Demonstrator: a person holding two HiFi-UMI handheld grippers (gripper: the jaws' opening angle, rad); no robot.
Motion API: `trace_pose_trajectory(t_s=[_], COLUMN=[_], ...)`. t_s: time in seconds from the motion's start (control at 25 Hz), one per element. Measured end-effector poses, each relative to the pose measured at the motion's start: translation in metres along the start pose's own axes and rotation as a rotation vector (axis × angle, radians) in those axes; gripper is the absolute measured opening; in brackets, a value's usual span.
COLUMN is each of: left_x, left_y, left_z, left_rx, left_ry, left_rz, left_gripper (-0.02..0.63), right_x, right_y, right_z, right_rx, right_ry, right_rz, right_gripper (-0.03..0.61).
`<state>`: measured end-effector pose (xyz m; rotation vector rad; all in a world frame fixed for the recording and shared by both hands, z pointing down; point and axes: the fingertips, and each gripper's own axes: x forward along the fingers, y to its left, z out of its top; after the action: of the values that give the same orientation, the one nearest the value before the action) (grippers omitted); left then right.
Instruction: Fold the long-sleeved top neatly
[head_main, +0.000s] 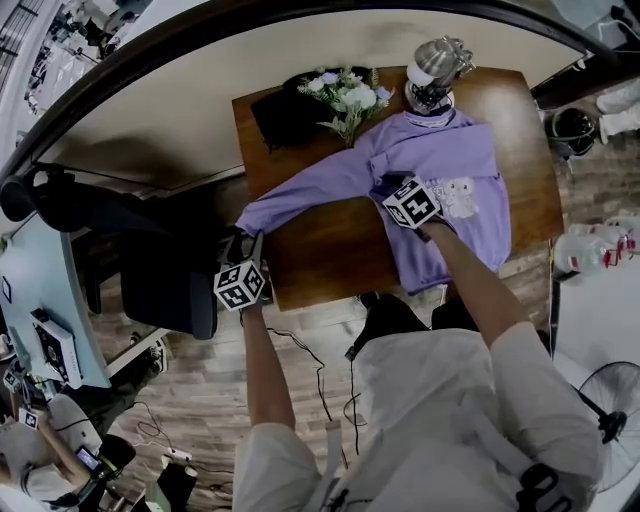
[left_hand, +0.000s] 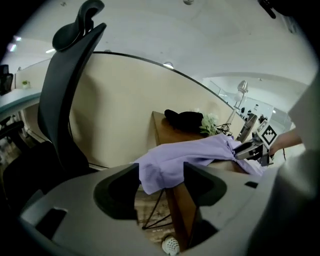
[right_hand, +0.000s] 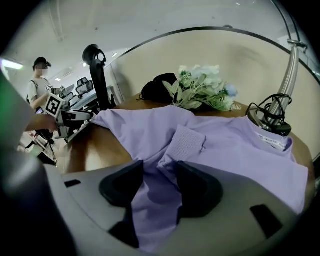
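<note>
The lilac long-sleeved top (head_main: 445, 150) lies spread on the brown wooden table (head_main: 320, 255), collar towards the silver desk lamp (head_main: 440, 65). One sleeve (head_main: 300, 195) stretches out to the table's left edge, its end drooping over it. The left gripper (left_hand: 161, 177) sits right at that hanging end, jaws wide apart and not pinching it. Over on the chest, the right gripper (right_hand: 159, 175) stands with jaws parted, loose fabric between them, and the other sleeve's ribbed cuff (right_hand: 189, 142) just ahead.
</note>
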<state>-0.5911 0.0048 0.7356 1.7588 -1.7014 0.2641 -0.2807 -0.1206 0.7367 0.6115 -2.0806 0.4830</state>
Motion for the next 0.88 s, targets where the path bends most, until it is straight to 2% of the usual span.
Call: trace_pose_trajectory(t_s=[0.2, 0.32, 0.4, 0.44, 0.48, 0.56, 0.72, 0.88], left_x=[0.018, 0.025, 0.026, 0.025, 0.024, 0.021, 0.005, -0.009], left_y=[0.01, 0.009, 0.005, 0.002, 0.001, -0.001, -0.016, -0.041], left_z=[-0.016, -0.017, -0.015, -0.012, -0.009, 0.003, 0.036, 0.076], left_rx=[-0.134, -0.245, -0.268, -0.26, -0.24, -0.169, -0.013, 0.154], left_ry=[0.054, 0.054, 0.047, 0.038, 0.029, 0.011, -0.051, -0.108], left_rz=[-0.08, -0.155, -0.201, -0.216, -0.216, -0.176, -0.089, -0.046], left_gripper=[0.305, 0.304, 0.275, 0.211, 0.146, 0.074, 0.066, 0.065], right_x=[0.001, 0.0, 0.0, 0.001, 0.001, -0.002, -0.021, -0.042], right_y=[-0.001, -0.001, 0.004, 0.009, 0.014, 0.018, 0.025, 0.029], right_z=[0.0, 0.0, -0.001, -0.001, 0.0, 0.002, 0.005, 0.007], right_rx=[0.017, 0.038, 0.051, 0.048, 0.035, -0.006, -0.025, -0.082], right_ry=[-0.015, -0.019, -0.016, -0.011, -0.007, -0.004, -0.036, -0.092], right_rz=[0.003, 0.02, 0.059, 0.084, 0.103, 0.107, 0.099, 0.071], right_gripper=[0.216, 0.225, 0.267, 0.347, 0.371, 0.382, 0.382, 0.382])
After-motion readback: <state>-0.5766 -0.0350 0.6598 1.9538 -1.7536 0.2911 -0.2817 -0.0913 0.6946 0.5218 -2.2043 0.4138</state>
